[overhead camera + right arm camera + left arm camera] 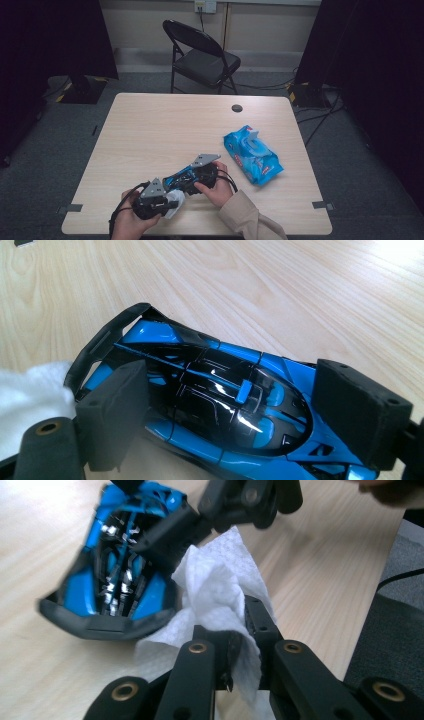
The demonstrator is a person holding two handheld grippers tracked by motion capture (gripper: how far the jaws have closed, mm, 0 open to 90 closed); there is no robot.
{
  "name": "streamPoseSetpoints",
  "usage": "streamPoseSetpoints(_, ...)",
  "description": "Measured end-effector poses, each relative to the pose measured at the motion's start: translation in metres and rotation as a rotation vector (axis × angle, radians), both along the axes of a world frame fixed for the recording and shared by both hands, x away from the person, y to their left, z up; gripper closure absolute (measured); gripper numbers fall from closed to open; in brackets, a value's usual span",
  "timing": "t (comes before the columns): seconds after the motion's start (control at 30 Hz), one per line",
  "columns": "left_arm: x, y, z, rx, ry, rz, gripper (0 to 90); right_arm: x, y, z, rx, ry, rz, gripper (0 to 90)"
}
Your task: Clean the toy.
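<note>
Pale wood-grain tabletop [150, 135] with a round dark cable hole [237, 108] near its far edge, set on grey carpet; black folding metal chair [200, 55] beyond, dark curtains to either side, cables trailing across the floor at right. Well off to the right of both tongs, a blue plastic pack of wet wipes [252, 155] lying flat on the wood.

Near the front edge, between the two tongs, a glossy blue-and-black model racing car [210, 405], seen in the right gripper view clamped across its body by the right gripper [240, 415], one black foam pad pressed to each flank. Long axis running away from the right gripper's pads toward the left gripper, the black rear wing [107, 342] at the end nearest the white tissue. In the left gripper view, the car [117, 575] tilted with its wing end low and toward the camera.

Bodywork bright blue along the sides, black down the centre spine and canopy, highlights glinting on the gloss.

Left gripper [235, 645] clenched on a crumpled white paper wipe [215, 590], the tissue bunched between its jaws and touching the car's wing end just ahead of them
</note>
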State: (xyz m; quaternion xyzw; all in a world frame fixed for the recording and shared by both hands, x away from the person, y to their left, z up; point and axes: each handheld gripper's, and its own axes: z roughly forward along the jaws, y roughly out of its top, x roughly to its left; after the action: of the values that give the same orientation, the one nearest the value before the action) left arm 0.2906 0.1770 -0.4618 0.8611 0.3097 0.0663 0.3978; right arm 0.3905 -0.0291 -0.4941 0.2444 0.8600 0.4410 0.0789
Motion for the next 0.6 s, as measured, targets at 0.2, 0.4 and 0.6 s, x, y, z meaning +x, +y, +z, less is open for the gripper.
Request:
streamPoseSetpoints(0.2,0.007,0.012,0.016,-0.002,-0.032,0.030,83.9,0.000,0.000,0.000,0.002,0.000,-0.002,14.7)
streamPoseSetpoints(0.4,0.019,0.025,0.021,0.003,-0.054,0.076,83.9,0.000,0.000,0.000,0.003,-0.002,-0.001,14.7)
streamPoseSetpoints(0.6,0.034,0.039,0.021,0.003,-0.048,0.125,83.9,0.000,0.000,0.000,0.004,-0.004,0.000,14.7)
